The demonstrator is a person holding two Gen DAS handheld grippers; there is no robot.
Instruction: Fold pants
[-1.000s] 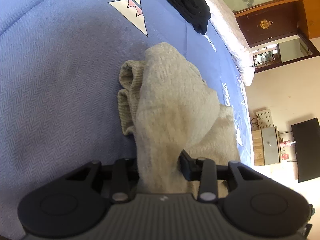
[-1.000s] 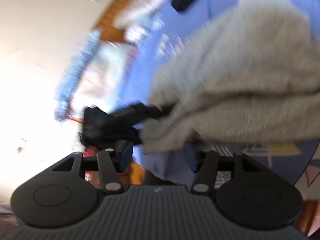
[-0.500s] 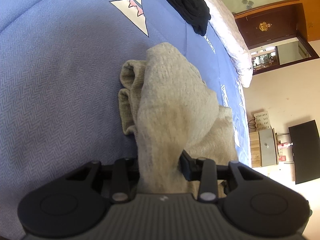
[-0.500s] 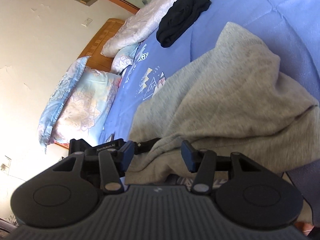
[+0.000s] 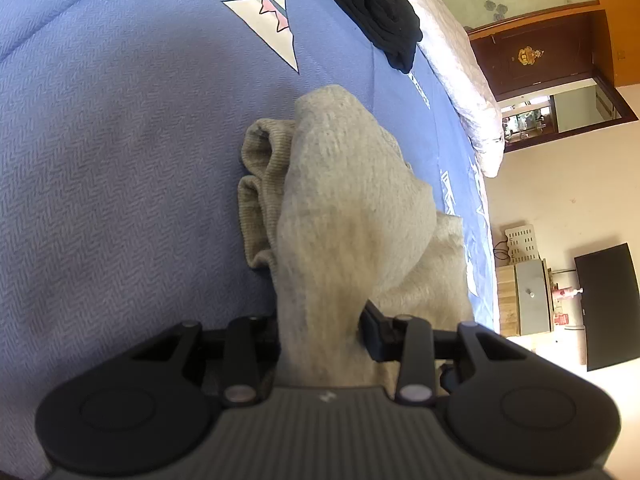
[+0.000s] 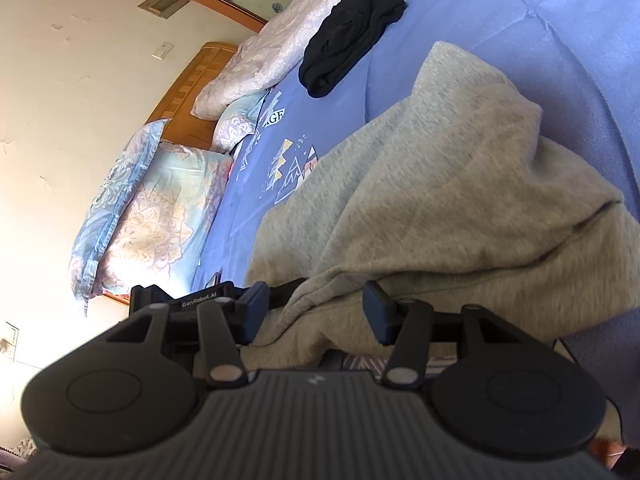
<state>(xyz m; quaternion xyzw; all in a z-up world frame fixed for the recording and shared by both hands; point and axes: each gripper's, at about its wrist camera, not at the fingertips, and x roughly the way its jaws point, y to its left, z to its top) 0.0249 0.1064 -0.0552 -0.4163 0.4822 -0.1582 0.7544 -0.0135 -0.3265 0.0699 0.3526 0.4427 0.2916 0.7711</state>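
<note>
Left gripper (image 5: 320, 330) clamped on a bunched fold of the grey pants (image 5: 344, 216), cloth rising straight ahead of the fingers, ribbed cuffs (image 5: 262, 196) just left of that fold; right gripper (image 6: 316, 306) with jaws partly apart, pants (image 6: 460, 200) draped between and over them, firm pinch or not cannot be told; "GenRobot.AI" printed on the black block (image 6: 188, 300) just left of its fingers; further ahead, blue bedspread (image 6: 500, 12) lettered "VINTAGE" in part; black garment (image 6: 348, 32) far ahead.
</note>
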